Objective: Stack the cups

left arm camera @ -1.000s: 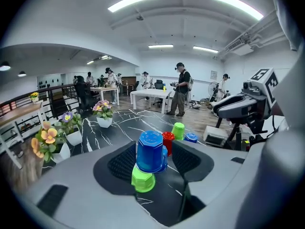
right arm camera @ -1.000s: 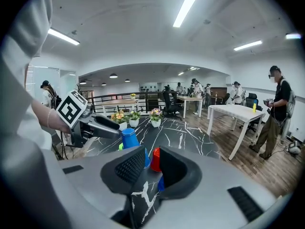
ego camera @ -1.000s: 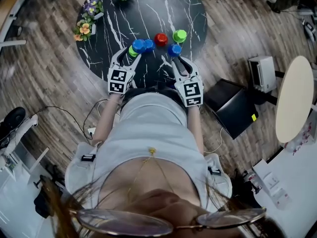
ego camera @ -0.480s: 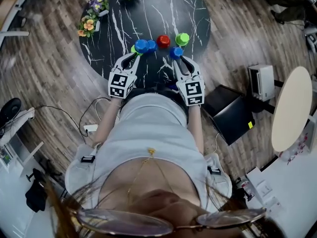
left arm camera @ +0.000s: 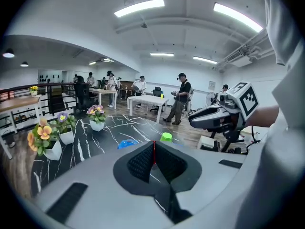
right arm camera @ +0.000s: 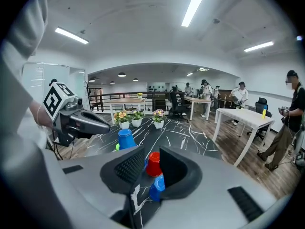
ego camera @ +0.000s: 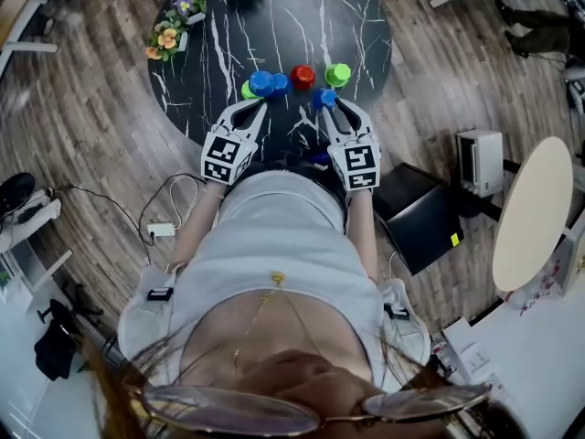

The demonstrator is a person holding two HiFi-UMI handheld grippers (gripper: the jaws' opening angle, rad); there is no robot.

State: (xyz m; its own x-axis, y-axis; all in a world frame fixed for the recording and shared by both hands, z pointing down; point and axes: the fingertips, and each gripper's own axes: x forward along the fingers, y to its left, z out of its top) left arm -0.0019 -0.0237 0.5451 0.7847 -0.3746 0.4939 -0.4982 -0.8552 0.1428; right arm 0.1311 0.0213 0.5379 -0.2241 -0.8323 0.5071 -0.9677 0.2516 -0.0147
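**Blue cup in our right grip, left jaws closed on nothing**

We are standing at the round black marble bench. Our left hand-held gripper has just been closing. Its jaws are now meeting with nothing between them, and only a thin red sliver is showing through the slit. In the head view its tip is pointing at a pair of blue cups, which are sitting side by side and touching. A green cup is peeking out just to their left. Our right hand-held gripper is holding its jaws partly apart and gripping a blue cup low between the pads, close to the bench top. Just beyond that cup, the red cup is standing on the bench, showing in line with the gap between the right jaws. A second green cup is sitting to the right of the red one, slightly apart from it. All the cups are gathering in the near half of the bench, while flower pots are lining its far left edge.
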